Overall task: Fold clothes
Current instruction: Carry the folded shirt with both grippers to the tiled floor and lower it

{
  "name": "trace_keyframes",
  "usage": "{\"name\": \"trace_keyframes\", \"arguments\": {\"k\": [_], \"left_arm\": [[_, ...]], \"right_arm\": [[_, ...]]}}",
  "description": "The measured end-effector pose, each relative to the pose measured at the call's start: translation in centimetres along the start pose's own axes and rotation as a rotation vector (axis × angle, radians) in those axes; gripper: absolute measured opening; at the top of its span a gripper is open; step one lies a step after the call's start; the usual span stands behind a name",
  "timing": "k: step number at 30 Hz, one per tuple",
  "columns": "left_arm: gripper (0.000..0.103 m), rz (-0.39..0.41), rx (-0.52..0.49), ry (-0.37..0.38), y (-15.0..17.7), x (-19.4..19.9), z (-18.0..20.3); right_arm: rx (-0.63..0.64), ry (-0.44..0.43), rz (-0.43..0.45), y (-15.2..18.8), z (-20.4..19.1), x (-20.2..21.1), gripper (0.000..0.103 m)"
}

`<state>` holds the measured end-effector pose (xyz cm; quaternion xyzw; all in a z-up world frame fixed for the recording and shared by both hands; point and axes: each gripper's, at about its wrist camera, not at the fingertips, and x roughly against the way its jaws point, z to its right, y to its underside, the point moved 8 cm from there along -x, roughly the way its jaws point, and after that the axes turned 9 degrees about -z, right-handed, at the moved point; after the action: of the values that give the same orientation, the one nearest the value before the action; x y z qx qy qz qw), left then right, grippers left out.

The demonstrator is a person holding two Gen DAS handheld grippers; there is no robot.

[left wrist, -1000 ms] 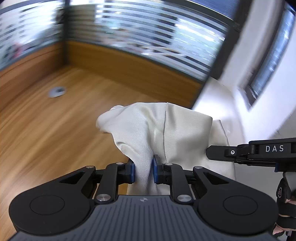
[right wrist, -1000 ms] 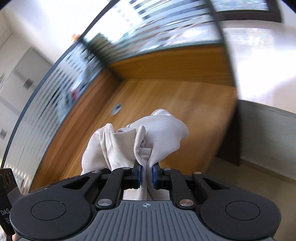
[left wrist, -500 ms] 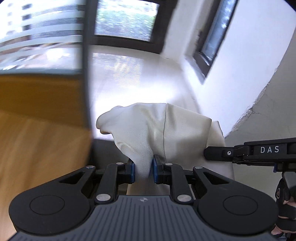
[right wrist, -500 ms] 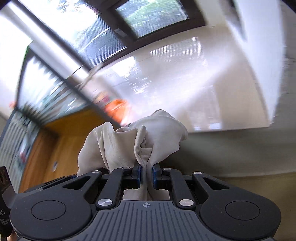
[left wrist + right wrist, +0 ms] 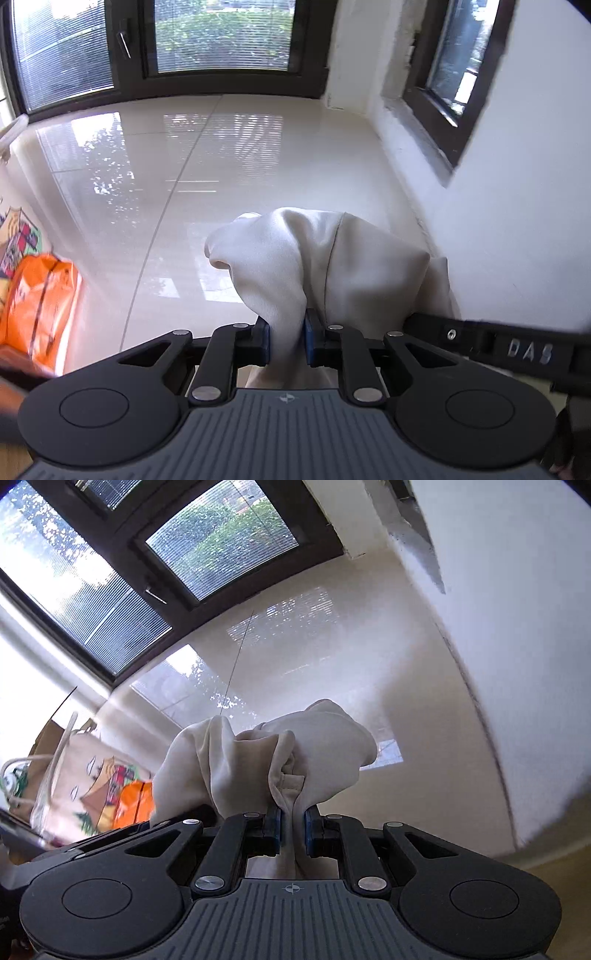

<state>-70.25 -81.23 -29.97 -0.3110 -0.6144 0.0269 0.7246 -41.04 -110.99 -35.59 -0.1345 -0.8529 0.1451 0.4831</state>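
The cream-white garment point(image 5: 332, 266) is off any surface, bunched and hanging between the two tools, each of which has a gathered pinch of it. In the left wrist view the left hand-held gripper point(image 5: 287, 339) has its blue pads closed on a thick fold of the cloth, which billows up and forward from the jaws. In the right wrist view the right hand-held gripper point(image 5: 291, 829) is likewise clamped on a narrow ridge of fabric, with a hemmed edge point(image 5: 291, 779) showing just above the pads. The right tool's black arm shows at the right edge of the left view, just beside the cloth, so the two grips sit close together.

Below and beyond lies only a glossy tiled floor point(image 5: 229, 155), dark-framed windows point(image 5: 221, 37), a white wall point(image 5: 517, 221), and an orange bag point(image 5: 33, 306) beside a printed tote point(image 5: 85, 775) off to the left. No tabletop shows ahead.

This looks like a carrying or shaking-out stage, not a fold proper. Next, the piece probably needs spreading: draw the two grips apart to tension the edge, then lower it flat onto a surface before creasing.
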Motion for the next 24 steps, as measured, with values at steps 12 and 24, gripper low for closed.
{"name": "trace_keyframes", "arguments": {"k": [12,24], "left_arm": [[0.018,-0.261,0.172,-0.101,-8.7,-11.1,-5.8],[0.021,-0.397,0.118,-0.12,-4.0,-14.0,-8.0]], "right_arm": [[-0.132,-0.06,-0.185,-8.2,0.2,-11.5,0.014],[-0.131,-0.02,-0.345,-3.5,1.6,-14.2,0.019]]}}
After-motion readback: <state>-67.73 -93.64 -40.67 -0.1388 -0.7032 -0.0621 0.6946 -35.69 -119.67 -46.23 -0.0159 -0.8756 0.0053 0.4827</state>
